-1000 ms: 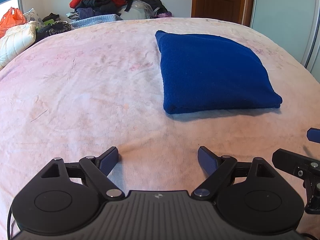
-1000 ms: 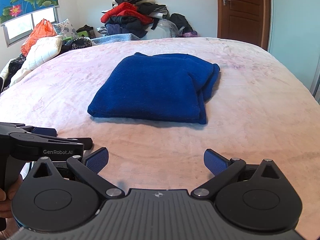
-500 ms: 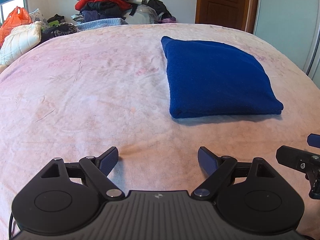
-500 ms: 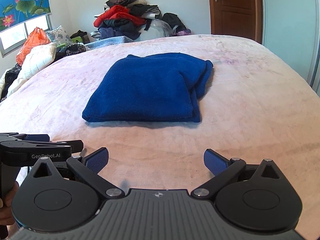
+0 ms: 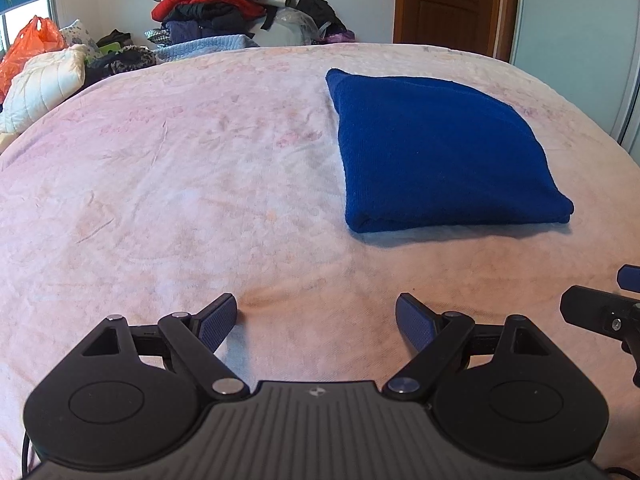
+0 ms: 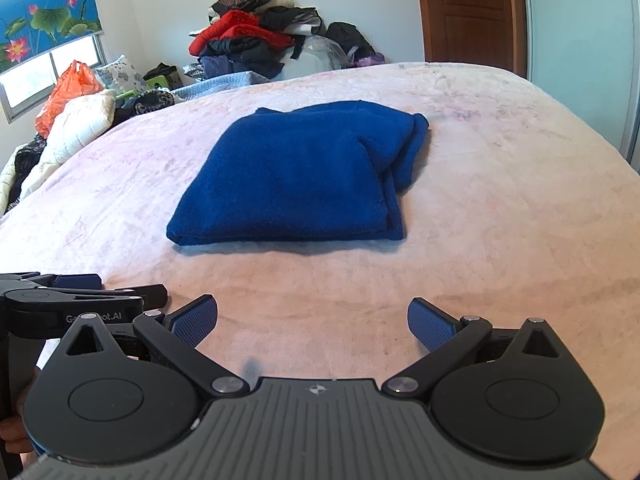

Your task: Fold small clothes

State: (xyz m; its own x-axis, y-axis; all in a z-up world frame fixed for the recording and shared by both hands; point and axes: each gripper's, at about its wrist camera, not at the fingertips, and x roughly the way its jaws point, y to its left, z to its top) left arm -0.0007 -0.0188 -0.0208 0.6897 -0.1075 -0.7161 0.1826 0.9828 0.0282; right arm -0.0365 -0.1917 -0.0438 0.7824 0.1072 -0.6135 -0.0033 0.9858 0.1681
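Both grippers empty, held low over the near edge of the bed [image 5: 168, 184]. Left gripper [image 5: 316, 316] with jaws spread wide, nothing between the pads but pink bedspread. Right gripper [image 6: 314, 318] the same: jaws wide apart, gripping nothing, with the left tool visible just beside it at the left margin of the right wrist view.

Blue garment [image 6: 296, 176] lying folded into a compact rectangle toward the middle of the bed, a little nearer the right edge, well apart from both tools. Thick rounded fold facing the near edge; layered edges stacked along the garment's right side, one layer jutting slightly at the far right corner.

Compared with a second ago: garment unmoved on the bed, same shape, same creases. Only the viewpoints altered, both cameras tipped up a little and pulled slightly back, showing more of the wall and the door [image 6: 472, 12]. No jaw movement in that time, both pairs equally wide throughout.

Meaning for the task, as a judgement: fold on this piece looks finished, with the tools released and retreating rather than reaching in. Remaining options probably a small tidy of the uneven right-hand layers, or a move on to another item. Heap of clothes [image 5: 216, 4] beyond the far edge of the bed, untouched, perhaps the source of the next piece.
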